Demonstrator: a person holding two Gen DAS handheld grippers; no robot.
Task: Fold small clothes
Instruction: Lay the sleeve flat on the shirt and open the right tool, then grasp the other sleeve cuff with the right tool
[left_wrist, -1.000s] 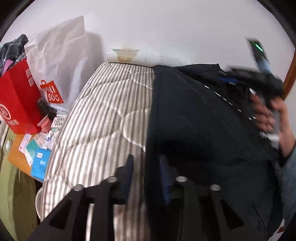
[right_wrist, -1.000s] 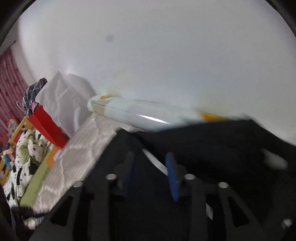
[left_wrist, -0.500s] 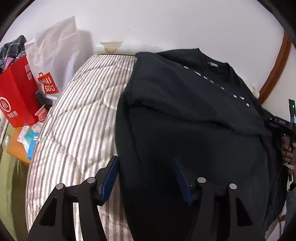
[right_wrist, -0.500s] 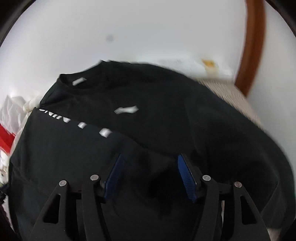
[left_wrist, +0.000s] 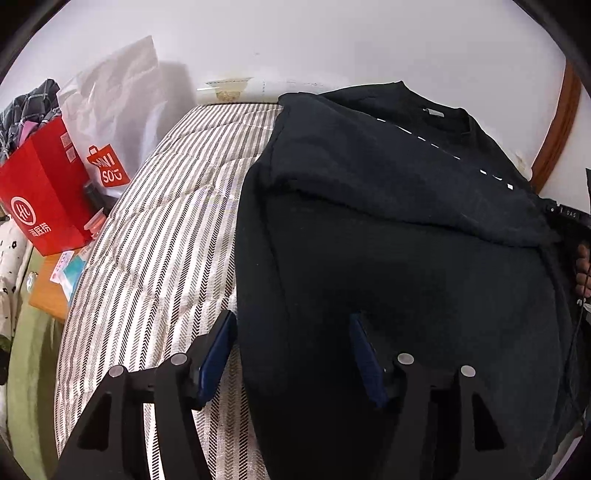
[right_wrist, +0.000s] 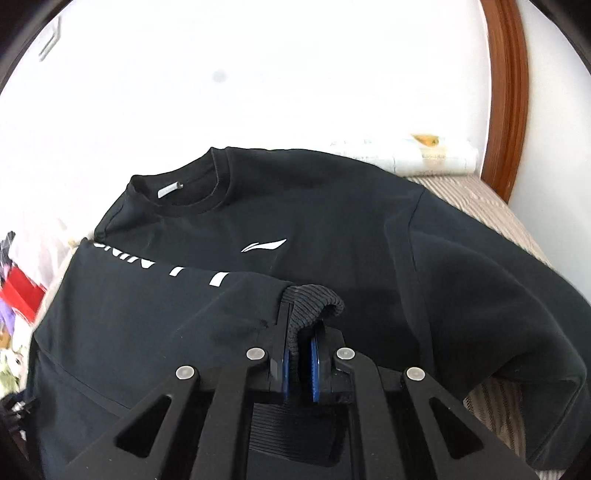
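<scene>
Red cardboard leads on the far left of the left wrist view: a red paper bag (left_wrist: 44, 192) stands beside the bed, a white shopping bag (left_wrist: 110, 122) with a red logo just behind it against the wall. Below them a wooden side table (left_wrist: 51, 295) carries some small packets. Moving right, the striped mattress (left_wrist: 155, 251) stretches from near to far, bare along its left half. Then comes the black sweatshirt (left_wrist: 406, 258), spread flat over the right half of the bed, collar at the far end by the wall. The left gripper (left_wrist: 291, 347) hovers at the near hem with its blue pads spread wide, the garment's left edge lying between them, nothing clamped.

Over to the right wrist view: the sweatshirt (right_wrist: 332, 229) lies chest up, white logo showing, and one sleeve (right_wrist: 177, 295) with white lettering is folded across the body. The right gripper (right_wrist: 299, 362) is pinched tight on that sleeve's ribbed cuff (right_wrist: 314, 302), the knit bunched up between the blue pads. On the far right, a brown wooden frame (right_wrist: 506, 92) runs up the white wall.
</scene>
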